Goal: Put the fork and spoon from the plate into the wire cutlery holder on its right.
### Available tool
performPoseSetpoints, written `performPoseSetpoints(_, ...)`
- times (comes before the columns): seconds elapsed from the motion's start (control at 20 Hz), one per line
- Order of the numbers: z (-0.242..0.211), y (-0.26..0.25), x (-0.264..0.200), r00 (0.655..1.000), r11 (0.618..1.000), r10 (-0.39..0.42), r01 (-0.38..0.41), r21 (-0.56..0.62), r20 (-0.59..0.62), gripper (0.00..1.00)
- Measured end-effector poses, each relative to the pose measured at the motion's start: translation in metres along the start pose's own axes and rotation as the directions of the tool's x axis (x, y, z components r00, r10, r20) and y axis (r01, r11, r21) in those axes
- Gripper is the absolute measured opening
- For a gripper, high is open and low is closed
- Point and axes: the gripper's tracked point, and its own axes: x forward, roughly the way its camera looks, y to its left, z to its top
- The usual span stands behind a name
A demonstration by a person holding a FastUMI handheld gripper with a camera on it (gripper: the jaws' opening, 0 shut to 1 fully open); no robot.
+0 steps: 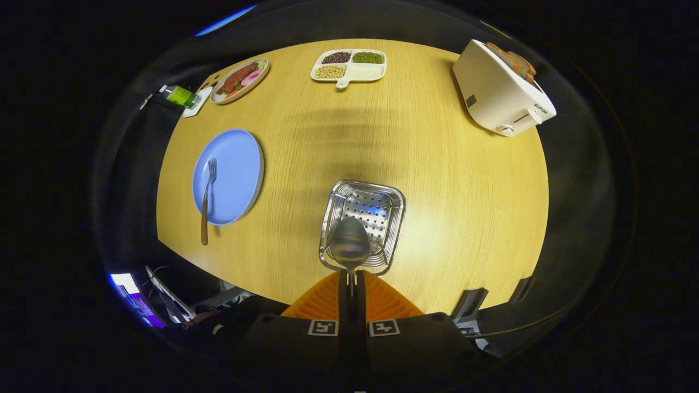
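One spoon (pixel 350 244) is pinched in the tongs (pixel 351 284), bowl pointing ahead, hanging directly over the holder (pixel 382 202); drop looks straight down. Fork (pixel 206 203) lies on the plate (pixel 240 164), well left, handle toward the near edge of the surface (pixel 437 164).

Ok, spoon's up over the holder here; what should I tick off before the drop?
1. Hand-held gripper shut on the spoon handle: ok.
2. Spoon bowl over the wire cutlery holder: ok, it overlaps the opening.
3. Height above the holder: cannot tell.
4. Holder free of other cutlery: ok, its perforated bottom shows bare.
5. Fork still to move: not ok, it lies on the blue plate, handle past the rim.
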Motion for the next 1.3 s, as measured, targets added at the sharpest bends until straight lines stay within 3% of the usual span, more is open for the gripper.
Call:
performPoseSetpoints(0.2, 0.003, -0.002, 0.015, 0.998, 1.000, -0.025, 0.024, -0.013, -0.063, 0.06)
performPoseSetpoints(0.65, 0.008, -0.013, 0.026, 0.996, 0.998, -0.040, 0.043, 0.039, -0.075, 0.07)
performPoseSetpoints(0.95, 0.022, -0.012, 0.017, 1.000, 0.995, -0.013, 0.013, 0.099, -0.002, 0.18)
performPoseSetpoints(1.1, 0.030, -0.011, 0.005, 0.998, 0.992, -0.006, -0.001, 0.125, 0.057, 0.31)
performPoseSetpoints(1.3, 0.042, -0.007, -0.019, 0.986, 0.992, -0.012, -0.009, 0.126, 0.167, 0.31)
